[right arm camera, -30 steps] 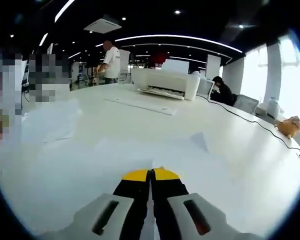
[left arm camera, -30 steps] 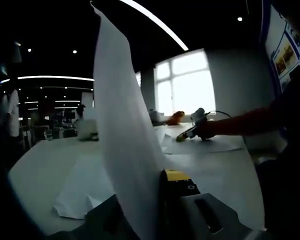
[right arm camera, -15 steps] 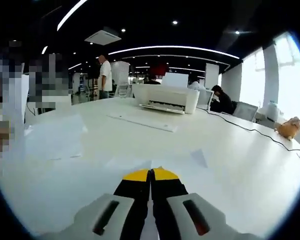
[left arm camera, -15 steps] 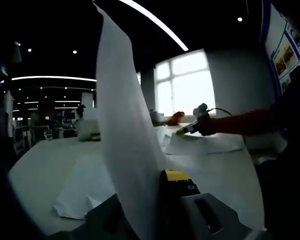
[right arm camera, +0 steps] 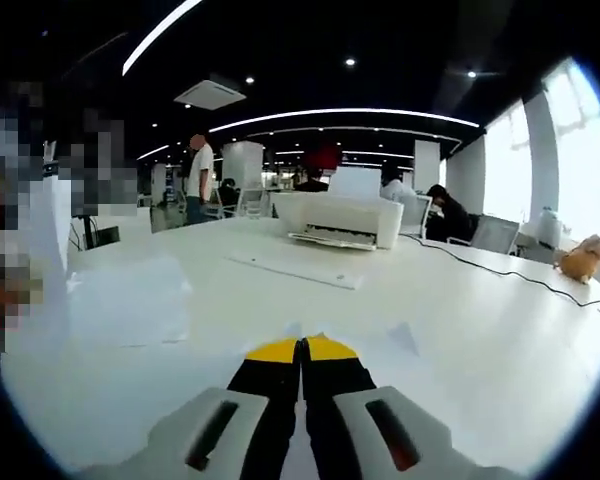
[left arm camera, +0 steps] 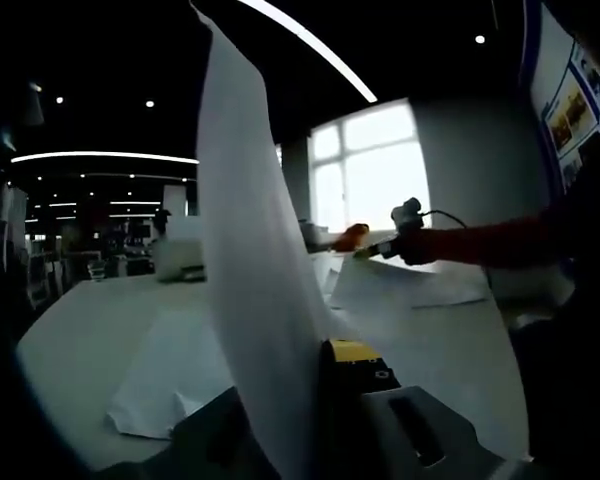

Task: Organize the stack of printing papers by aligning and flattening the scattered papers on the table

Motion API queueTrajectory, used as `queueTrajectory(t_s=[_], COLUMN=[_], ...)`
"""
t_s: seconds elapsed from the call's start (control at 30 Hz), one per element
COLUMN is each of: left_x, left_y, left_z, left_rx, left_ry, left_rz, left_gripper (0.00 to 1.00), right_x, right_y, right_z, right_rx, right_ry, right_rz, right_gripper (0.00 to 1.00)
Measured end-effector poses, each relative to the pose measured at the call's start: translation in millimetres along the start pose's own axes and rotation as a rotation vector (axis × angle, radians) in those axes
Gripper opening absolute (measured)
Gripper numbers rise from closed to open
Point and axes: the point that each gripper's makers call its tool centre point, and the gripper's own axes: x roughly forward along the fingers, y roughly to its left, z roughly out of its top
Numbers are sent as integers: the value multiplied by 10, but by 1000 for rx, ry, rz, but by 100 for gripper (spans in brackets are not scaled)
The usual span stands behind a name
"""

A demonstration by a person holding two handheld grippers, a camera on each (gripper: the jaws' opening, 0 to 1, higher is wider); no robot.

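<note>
Since earlier, right gripper (left arm camera: 365, 252) lifted its pinched sheet (left arm camera: 405, 285) off the counter (left arm camera: 90, 320); left gripper (left arm camera: 315, 400) jaws pinched an upright sheet (left arm camera: 250, 270), which could buckle or slip free

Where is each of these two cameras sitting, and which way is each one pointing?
Left gripper view: rides the left hand-held gripper, facing the windows; a held sheet stands upright, and a red sleeve reaches in.
Right gripper view: rides the right hand-held gripper, looking low across the table toward a printer.
Shared: the white table, loose papers, an orange toy.
</note>
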Motion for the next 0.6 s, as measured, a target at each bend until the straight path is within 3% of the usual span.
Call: queueTrajectory(t_s=[0.2, 0.6], left_x=[3, 2], left_y=[-7, -8], left_z=[-1, -1], left_rx=[1, 1], left_ry=[1, 6], left_rz=[0, 2], left_gripper=[6, 6], right_x=[-110, -377], right_y=[58, 237], right_z=[188, 763], right_rx=[5, -23], right_ry=[-47, -177], right_rz=[16, 53], right_gripper=[0, 0])
